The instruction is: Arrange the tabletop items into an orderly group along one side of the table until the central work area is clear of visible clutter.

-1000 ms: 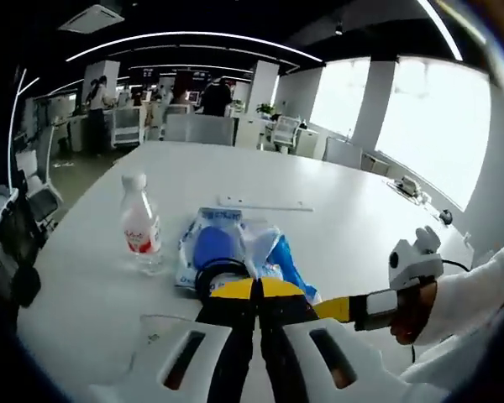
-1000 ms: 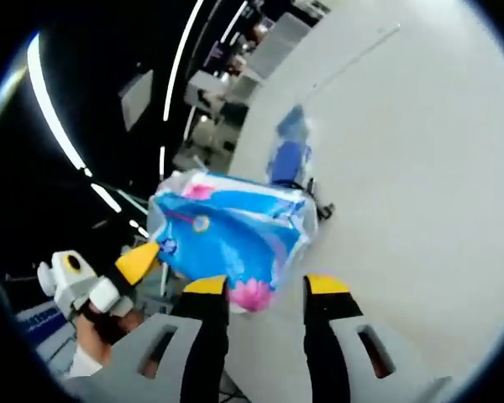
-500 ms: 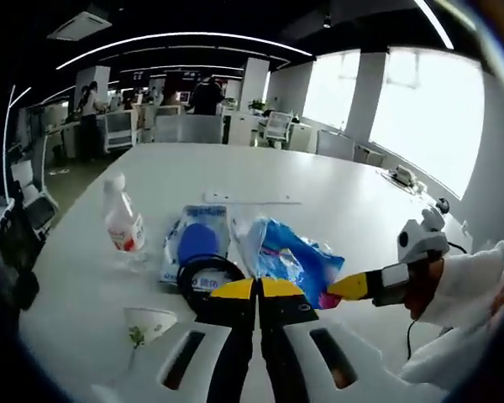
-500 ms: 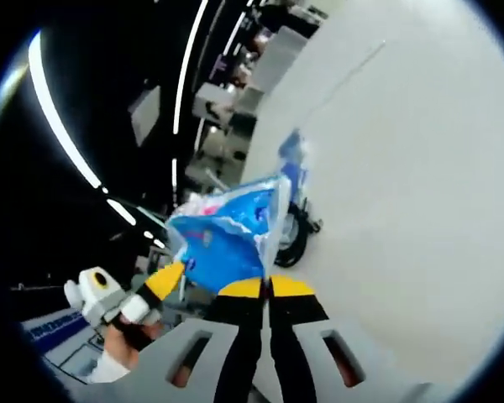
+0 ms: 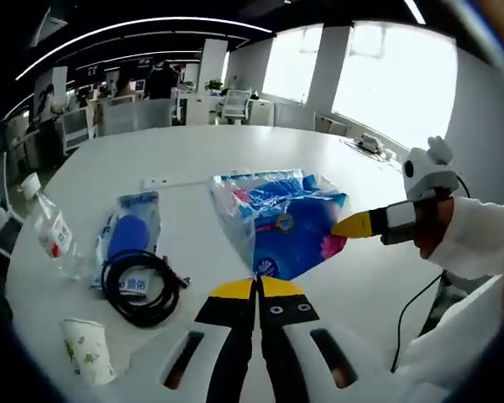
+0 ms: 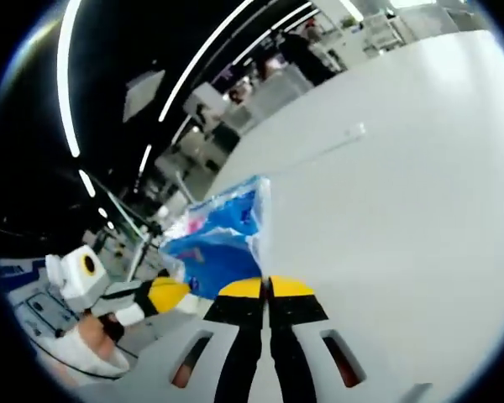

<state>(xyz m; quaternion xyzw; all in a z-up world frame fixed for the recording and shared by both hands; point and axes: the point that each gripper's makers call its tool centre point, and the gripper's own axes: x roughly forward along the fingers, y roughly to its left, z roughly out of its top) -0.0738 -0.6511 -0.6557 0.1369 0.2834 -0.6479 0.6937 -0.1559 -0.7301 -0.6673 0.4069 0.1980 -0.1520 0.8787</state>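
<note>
Step in hand: you are carrying the blue tissue pack (image 5: 281, 220) toward the group – judged from the task, it belongs down beside the other items, not out on the open white desk (image 5: 185, 151).
Left tongs (image 5: 256, 290): jaws pressed together on the pack's lower corner, where the clear wrap comes to a point.
Right tongs (image 6: 267, 288): jaws also clenched, pinching the pack's edge (image 6: 218, 235); in the left gripper view their yellow tip (image 5: 353, 224) meets the pack's right side.
Where the pack is: lifted off the desk between both tongs, just right of the black cable coil (image 5: 141, 283).
How it looks: soft, crinkly plastic wrap, blue with pink flower print and a small round logo; it sags and creases, so it will likely flex rather than hold shape.
Doing it well: keep both pinches firm and move your hands together – if one leads, the wrap may twist or slip. Lower it flat next to the coil, edge parallel to the blue packet (image 5: 130, 238) behind the coil, then let go.
Neighbours of the coil: water bottle (image 5: 55, 243) lying to its left, paper cup (image 5: 88, 348) in front of it, a white strip (image 5: 175, 180) well beyond.
Watch out: don't drag the pack across the coil; it could snag the loose cable end.
</note>
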